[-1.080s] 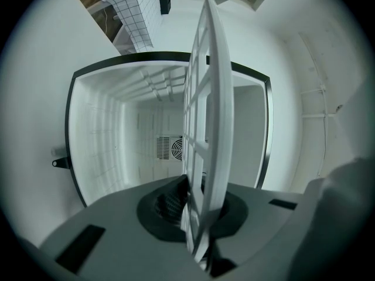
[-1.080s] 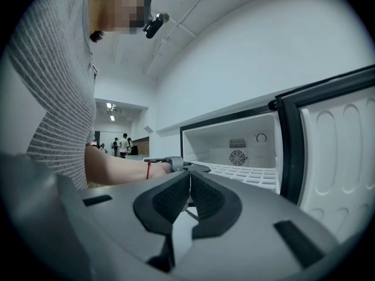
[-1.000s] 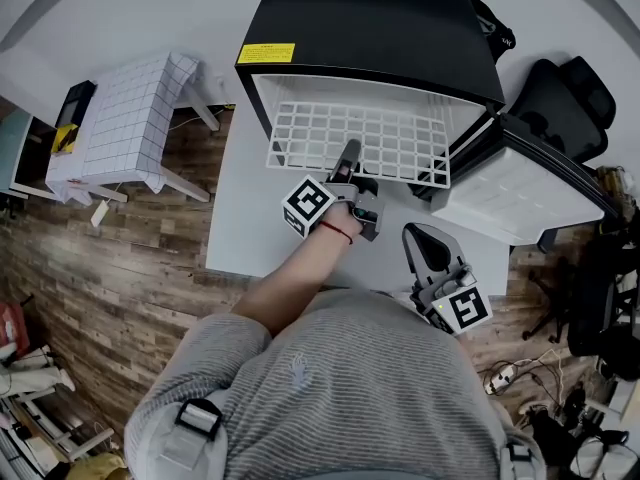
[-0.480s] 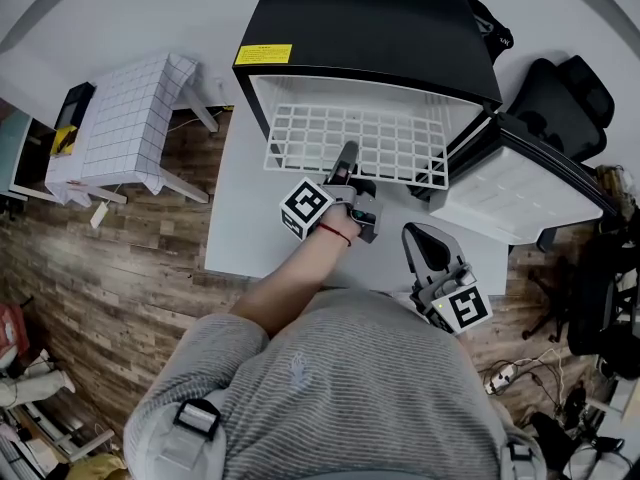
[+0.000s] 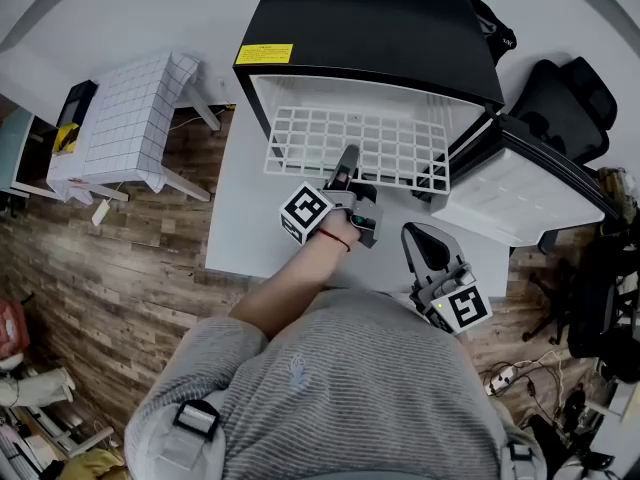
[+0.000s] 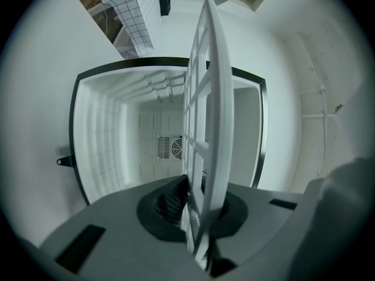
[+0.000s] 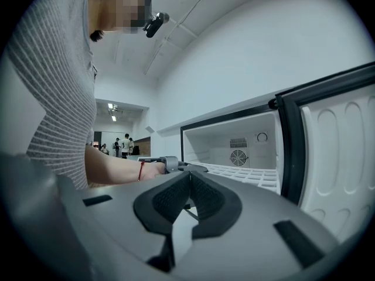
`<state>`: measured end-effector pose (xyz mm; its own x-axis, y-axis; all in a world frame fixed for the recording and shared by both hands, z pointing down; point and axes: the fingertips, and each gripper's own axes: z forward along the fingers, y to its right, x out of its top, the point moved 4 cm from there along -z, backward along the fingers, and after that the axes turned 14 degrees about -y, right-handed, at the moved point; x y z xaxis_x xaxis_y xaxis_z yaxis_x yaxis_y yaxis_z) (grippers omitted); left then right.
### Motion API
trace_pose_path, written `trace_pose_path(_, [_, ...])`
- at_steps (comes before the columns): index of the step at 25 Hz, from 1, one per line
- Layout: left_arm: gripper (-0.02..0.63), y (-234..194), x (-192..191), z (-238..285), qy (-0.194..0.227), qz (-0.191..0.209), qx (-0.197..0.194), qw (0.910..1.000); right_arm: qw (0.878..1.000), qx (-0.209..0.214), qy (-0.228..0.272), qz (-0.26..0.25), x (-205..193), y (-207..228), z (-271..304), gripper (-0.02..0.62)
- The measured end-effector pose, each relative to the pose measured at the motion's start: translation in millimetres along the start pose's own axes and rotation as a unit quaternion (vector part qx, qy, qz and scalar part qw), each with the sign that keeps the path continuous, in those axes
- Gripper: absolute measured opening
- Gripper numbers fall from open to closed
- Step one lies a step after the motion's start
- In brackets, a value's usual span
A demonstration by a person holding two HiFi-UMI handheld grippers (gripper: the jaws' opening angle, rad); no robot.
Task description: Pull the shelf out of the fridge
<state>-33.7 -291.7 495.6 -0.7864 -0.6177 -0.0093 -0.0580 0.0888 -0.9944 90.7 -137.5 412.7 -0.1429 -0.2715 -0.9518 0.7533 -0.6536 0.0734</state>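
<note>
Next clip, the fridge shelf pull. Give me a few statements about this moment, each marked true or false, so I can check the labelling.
1. The left gripper is clamped on the front edge of the white shelf. True.
2. The shelf is completely out of the fridge. False: only its front part sticks out, and its rear part sits inside the cavity.
3. The fridge door is shut. False: it stands open at the fridge's right side.
4. The right gripper has its jaws together with nothing between them. True.
5. Both grippers hold the shelf. False: the right gripper is held back near the person's body, apart from the shelf.
</note>
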Motion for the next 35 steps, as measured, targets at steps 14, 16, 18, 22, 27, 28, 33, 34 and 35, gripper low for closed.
trace_pose_path(14, [0.026,-1.6,-7.5,-8.8,0.002,-0.002,-0.001,1.0000,1.000,0.002,-0.002,-0.001,-1.5,4.9,-1.1,0.014])
trace_pose_path(16, [0.026,-2.1,-7.4,-9.6,0.002,0.000,0.000,1.0000,1.000,0.003,-0.001,-0.002,-1.2,3.8,-0.5,0.014])
trace_pose_path(18, [0.026,-0.7,-7.7,-10.1,0.001,0.001,0.000,1.0000,1.000,0.004,-0.001,-0.002,-0.8,1.9,0.1,0.014])
trace_pose_path(22, [0.026,0.7,-8.3,-11.4,0.003,0.001,-0.001,1.0000,1.000,0.006,-0.001,-0.002,-0.6,1.3,0.2,0.014])
trace_pose_path(27, [0.026,0.6,-9.5,-13.3,0.003,0.001,0.000,1.0000,1.000,0.006,0.000,-0.003,-1.0,-0.1,-1.2,0.014])
trace_pose_path(28, [0.026,0.6,-10.0,-13.9,0.003,0.001,0.001,1.0000,1.000,0.005,0.001,-0.003,-0.7,-0.5,-1.4,0.014])
trace_pose_path(33, [0.026,3.1,-10.9,-17.2,0.004,0.001,-0.001,1.0000,1.000,0.004,0.001,-0.005,1.4,-1.0,-4.1,0.014])
trace_pose_path(34, [0.026,3.3,-11.2,-18.4,0.004,0.001,-0.001,1.0000,1.000,0.004,0.002,-0.005,1.2,-1.0,-4.8,0.014])
trace_pose_path(35, [0.026,3.3,-11.8,-20.1,0.005,-0.001,-0.002,1.0000,1.000,0.003,0.002,-0.005,0.8,-1.1,-5.4,0.014])
